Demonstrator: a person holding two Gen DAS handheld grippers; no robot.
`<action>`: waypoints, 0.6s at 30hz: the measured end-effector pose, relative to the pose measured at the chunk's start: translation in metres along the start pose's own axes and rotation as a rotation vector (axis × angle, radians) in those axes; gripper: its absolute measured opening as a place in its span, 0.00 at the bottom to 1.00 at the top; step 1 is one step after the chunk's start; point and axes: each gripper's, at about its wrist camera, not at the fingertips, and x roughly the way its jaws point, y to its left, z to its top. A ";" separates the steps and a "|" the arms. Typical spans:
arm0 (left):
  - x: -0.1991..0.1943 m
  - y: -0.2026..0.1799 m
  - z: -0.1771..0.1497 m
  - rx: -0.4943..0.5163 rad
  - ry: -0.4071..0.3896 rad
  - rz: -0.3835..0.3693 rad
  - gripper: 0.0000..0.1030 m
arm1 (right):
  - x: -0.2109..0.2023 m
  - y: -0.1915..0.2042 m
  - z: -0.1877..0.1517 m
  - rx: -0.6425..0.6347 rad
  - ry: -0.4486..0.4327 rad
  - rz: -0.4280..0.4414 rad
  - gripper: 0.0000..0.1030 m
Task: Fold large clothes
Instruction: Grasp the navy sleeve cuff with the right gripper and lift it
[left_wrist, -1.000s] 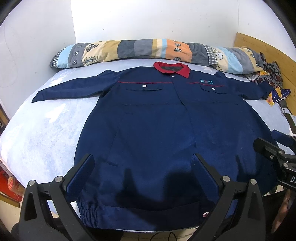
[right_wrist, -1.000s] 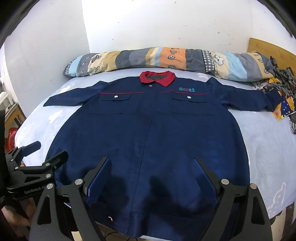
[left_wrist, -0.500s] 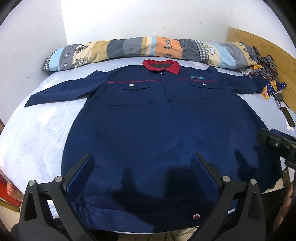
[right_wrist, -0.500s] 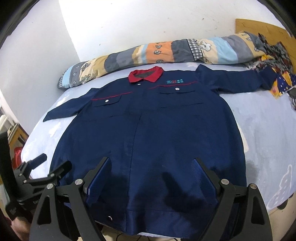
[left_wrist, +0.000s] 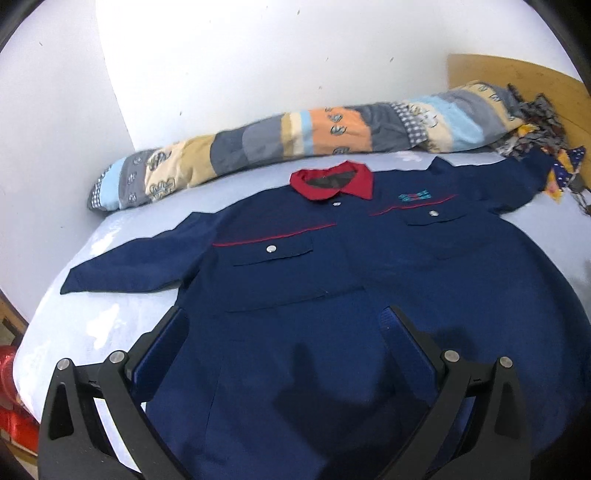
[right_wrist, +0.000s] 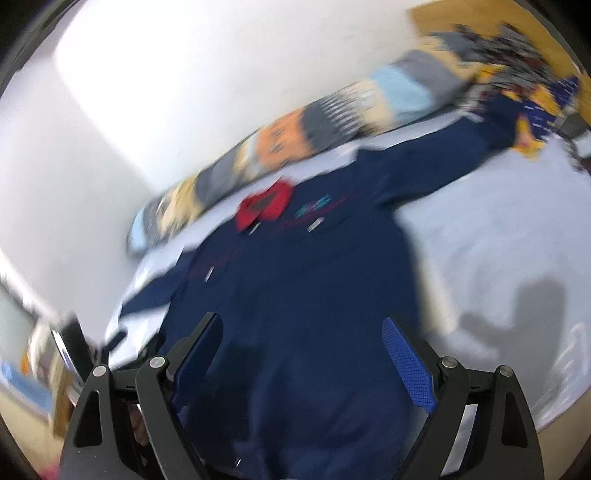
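Your left tongs (left_wrist: 284, 332) & right tongs (right_wrist: 299, 339) both gaped, empty, above the jacket (left_wrist: 369, 295), flat mid-frame on the bed (left_wrist: 110, 321). Approach step; next prob. grab a sleeve (left_wrist: 140, 262), frame left.

I see a pale blue bed sheet (left_wrist: 122, 314) covering the bed, with a long patchwork bolster (left_wrist: 295, 147) lying along the white wall (left_wrist: 258, 66). At the far right corner a wooden headboard (left_wrist: 517, 77) stands behind a heap of patterned fabric (left_wrist: 546, 147). Something red (left_wrist: 11, 417) sits at the bed's left edge.
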 end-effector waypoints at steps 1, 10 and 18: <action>0.008 0.003 0.003 -0.021 0.029 -0.025 1.00 | 0.000 -0.017 0.014 0.027 -0.003 -0.015 0.88; 0.010 -0.009 0.007 -0.013 0.039 -0.135 1.00 | 0.044 -0.200 0.147 0.398 -0.084 -0.050 0.86; 0.024 -0.014 0.005 -0.012 0.100 -0.153 1.00 | 0.135 -0.292 0.193 0.654 -0.150 -0.025 0.62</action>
